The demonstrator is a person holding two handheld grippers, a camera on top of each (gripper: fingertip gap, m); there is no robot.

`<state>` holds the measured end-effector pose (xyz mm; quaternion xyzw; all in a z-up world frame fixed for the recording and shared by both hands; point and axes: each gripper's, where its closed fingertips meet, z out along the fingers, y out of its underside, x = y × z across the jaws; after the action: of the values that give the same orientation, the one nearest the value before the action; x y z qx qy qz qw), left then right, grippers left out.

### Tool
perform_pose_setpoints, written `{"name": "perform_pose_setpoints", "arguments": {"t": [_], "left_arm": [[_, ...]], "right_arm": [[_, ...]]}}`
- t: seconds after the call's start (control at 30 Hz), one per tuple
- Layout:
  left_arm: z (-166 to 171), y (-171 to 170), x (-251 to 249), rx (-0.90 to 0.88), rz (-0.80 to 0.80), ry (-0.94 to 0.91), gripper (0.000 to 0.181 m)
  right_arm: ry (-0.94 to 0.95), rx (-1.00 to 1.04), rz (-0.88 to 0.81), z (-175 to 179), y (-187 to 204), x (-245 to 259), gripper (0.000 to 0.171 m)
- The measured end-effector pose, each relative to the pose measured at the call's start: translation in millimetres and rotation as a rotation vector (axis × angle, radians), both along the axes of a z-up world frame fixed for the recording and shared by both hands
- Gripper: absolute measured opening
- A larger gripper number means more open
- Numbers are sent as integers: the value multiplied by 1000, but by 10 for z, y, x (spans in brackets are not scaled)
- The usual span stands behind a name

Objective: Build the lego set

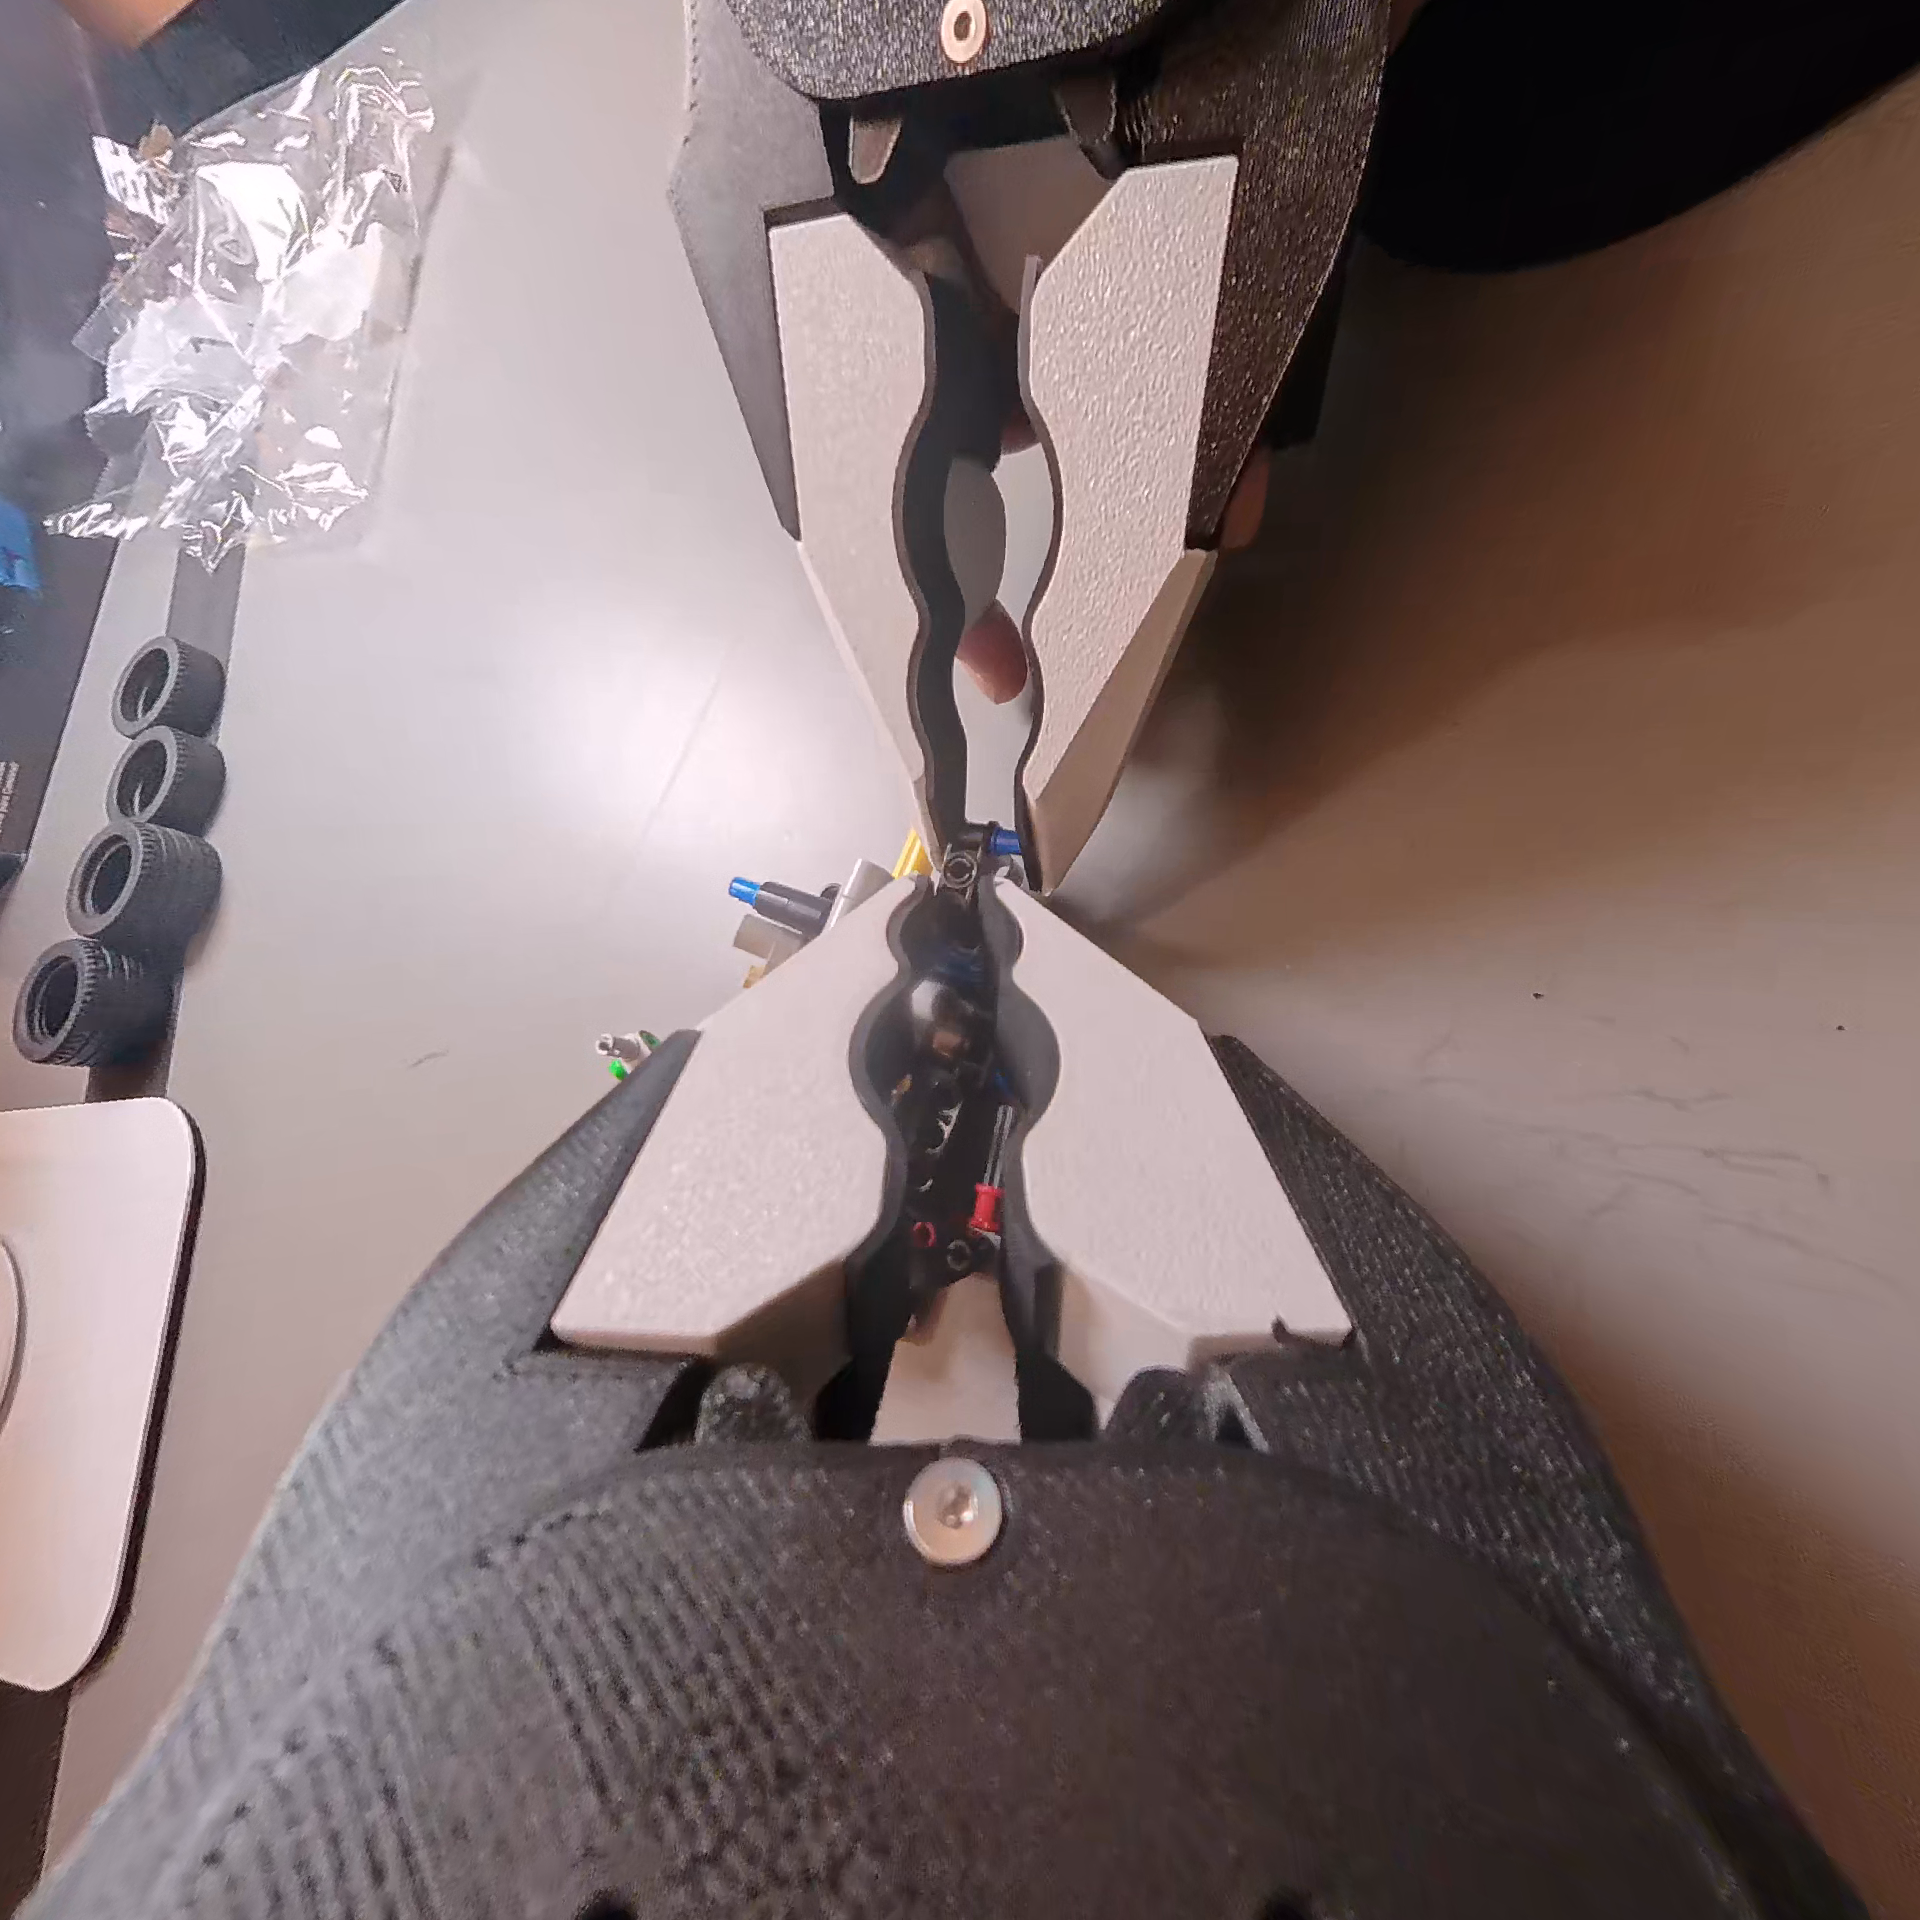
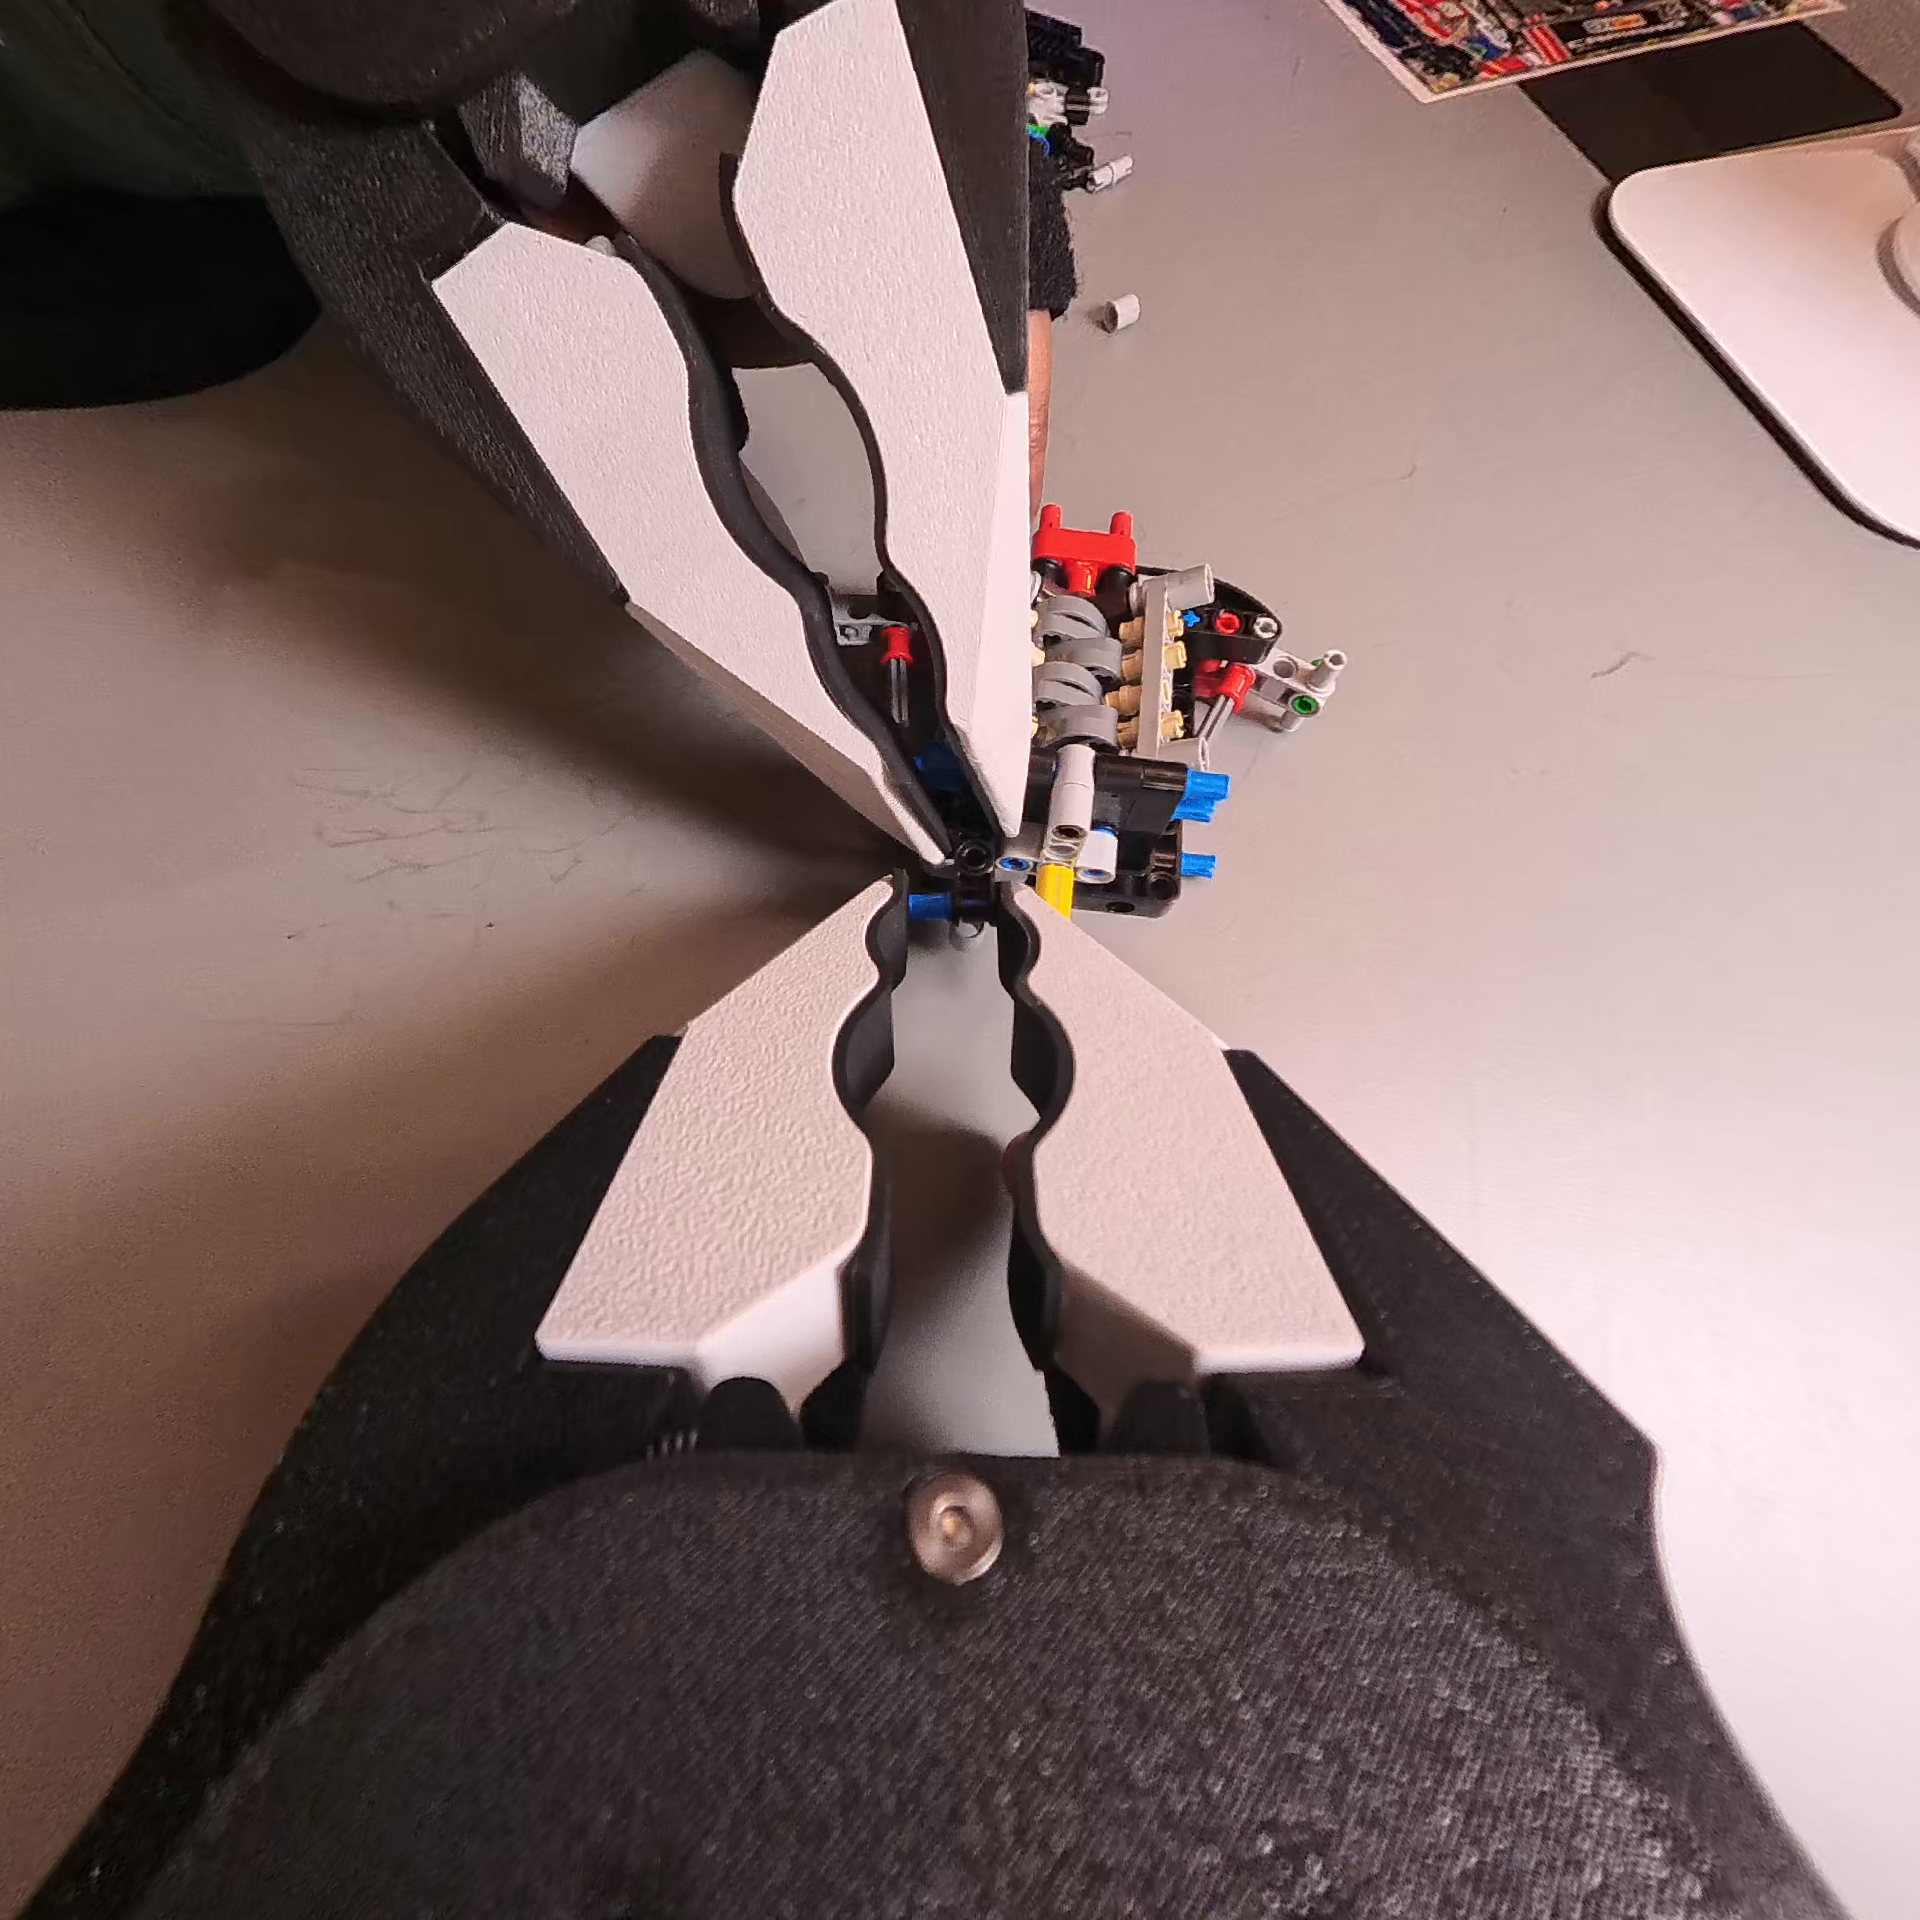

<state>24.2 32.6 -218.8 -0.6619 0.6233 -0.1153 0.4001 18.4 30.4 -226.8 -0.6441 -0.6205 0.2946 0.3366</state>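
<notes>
My left gripper (image 1: 961, 902) is shut on a partly built lego assembly (image 1: 956, 1143) of black, grey, red and blue parts. In the right wrist view most of the assembly (image 2: 1122, 707) sticks out to the right of the left gripper (image 2: 971, 836), just above the grey table (image 2: 1455, 935). My right gripper (image 2: 961, 909) is shut on a small black connector with a blue pin (image 2: 933, 904). Its tips meet the left gripper's tips, and the connector touches the assembly's end. In the left wrist view the right gripper (image 1: 987, 847) comes in from above with the connector (image 1: 968, 868).
Several black tyres (image 1: 135, 862) and empty clear bags (image 1: 249, 343) lie at the left. A white flat base (image 2: 1787, 301), an instruction booklet (image 2: 1558, 42), a heap of loose parts (image 2: 1070, 114) and one small grey piece (image 2: 1120, 310) lie beyond the assembly. Less than 4 cm separates the two grippers' tips.
</notes>
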Motion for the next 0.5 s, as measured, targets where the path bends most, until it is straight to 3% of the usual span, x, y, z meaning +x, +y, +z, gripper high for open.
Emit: {"name": "perform_pose_setpoints", "arguments": {"t": [0.5], "left_arm": [[-2, 16, -32, 26, -8, 0, 6]], "right_arm": [[51, -2, 1, 75, 20, -31, 15]]}}
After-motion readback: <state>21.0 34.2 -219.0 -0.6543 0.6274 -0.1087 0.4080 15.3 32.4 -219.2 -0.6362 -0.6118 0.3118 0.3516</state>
